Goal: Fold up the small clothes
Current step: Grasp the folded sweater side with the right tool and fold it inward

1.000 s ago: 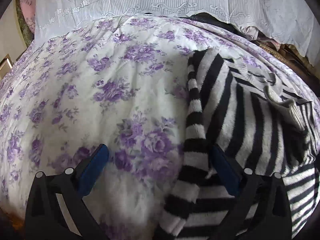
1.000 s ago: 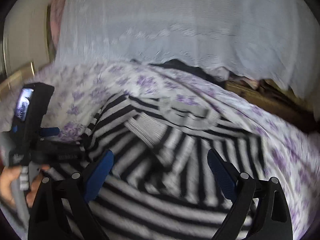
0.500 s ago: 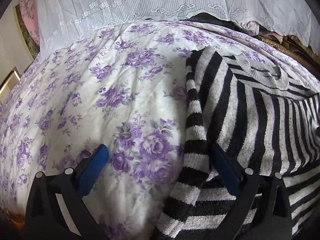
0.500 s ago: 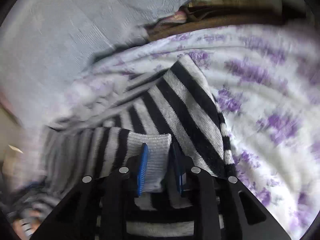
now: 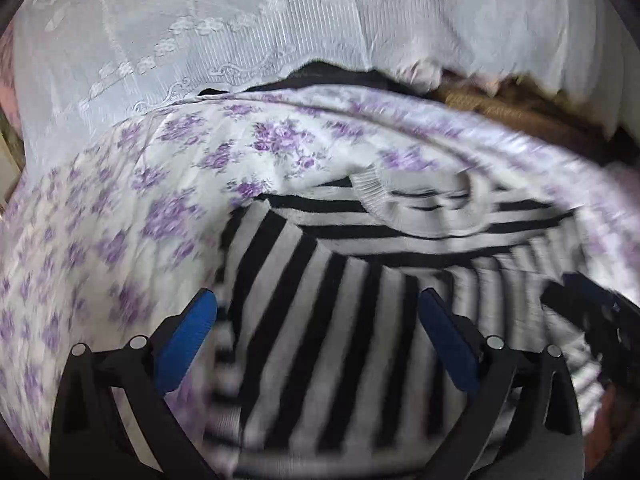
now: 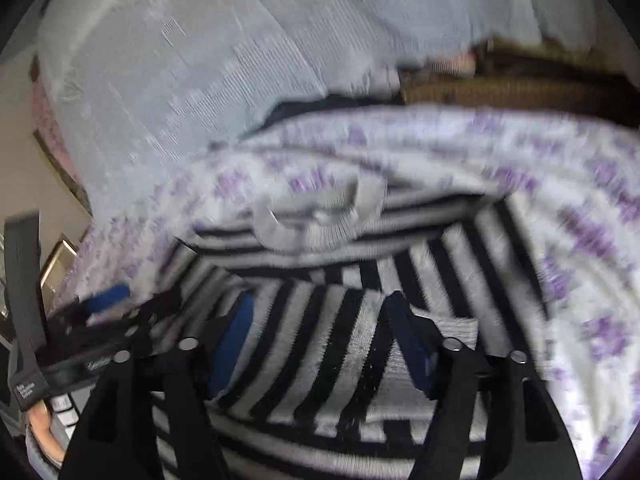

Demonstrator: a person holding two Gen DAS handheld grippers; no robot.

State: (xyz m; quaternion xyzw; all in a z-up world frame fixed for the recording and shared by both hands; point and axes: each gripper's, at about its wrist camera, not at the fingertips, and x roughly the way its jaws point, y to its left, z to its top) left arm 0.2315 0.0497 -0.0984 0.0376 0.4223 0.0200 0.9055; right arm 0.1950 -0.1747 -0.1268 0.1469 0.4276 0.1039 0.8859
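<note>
A black-and-grey striped knit sweater point(image 5: 332, 320) lies on the floral bedspread, its grey ribbed collar point(image 5: 424, 208) toward the far side. Both sleeves lie folded across the body. My left gripper point(image 5: 316, 324) is open and empty, hovering over the sweater's left half. My right gripper point(image 6: 320, 320) is open and empty over the sweater point(image 6: 332, 344), with the sleeve's grey cuff point(image 6: 452, 332) beside its right finger. The collar also shows in the right wrist view point(image 6: 320, 212). The left gripper appears at the left edge of the right wrist view point(image 6: 104, 300).
The white bedspread with purple flowers point(image 5: 120, 220) covers the bed. A white lace curtain point(image 5: 240, 20) hangs behind it. Dark and brown cloth point(image 5: 500, 108) is piled at the far right edge. A wall and frame point(image 6: 56, 264) stand at the left.
My right gripper has let go of the striped sleeve cuff and opened, leaving the sleeve folded across the body. My left gripper has moved right, over the sweater.
</note>
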